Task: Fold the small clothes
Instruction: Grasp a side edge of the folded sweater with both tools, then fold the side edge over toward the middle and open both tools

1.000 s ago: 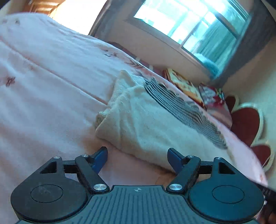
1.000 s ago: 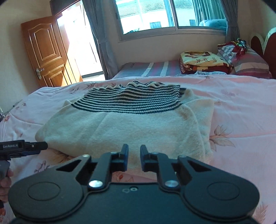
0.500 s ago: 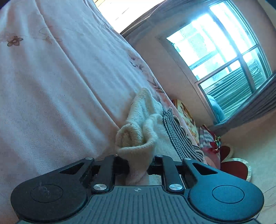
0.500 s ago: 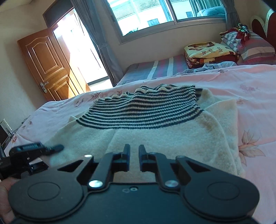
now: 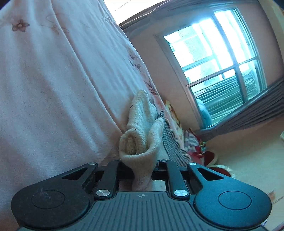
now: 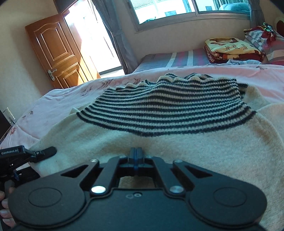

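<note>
A cream knitted sweater with a dark striped band lies spread on the pink bed sheet. My right gripper is shut, its blue pads pressed together low over the cream part near the front edge; no fabric shows between them. My left gripper is shut on a bunched cream corner of the sweater, which bulges out in front of the jaws. In the right wrist view the left gripper sits at the sweater's left edge, with a person's hand behind it.
The pink flowered sheet fills the left wrist view's left side. Beyond the bed are a wooden door, a window with grey curtains, a second striped bed, folded blankets and pillows.
The left gripper's jaws closed on the sweater's corner and the gripper rolled and sank. The right gripper's jaws closed fully as it moved forward over the sweater.
</note>
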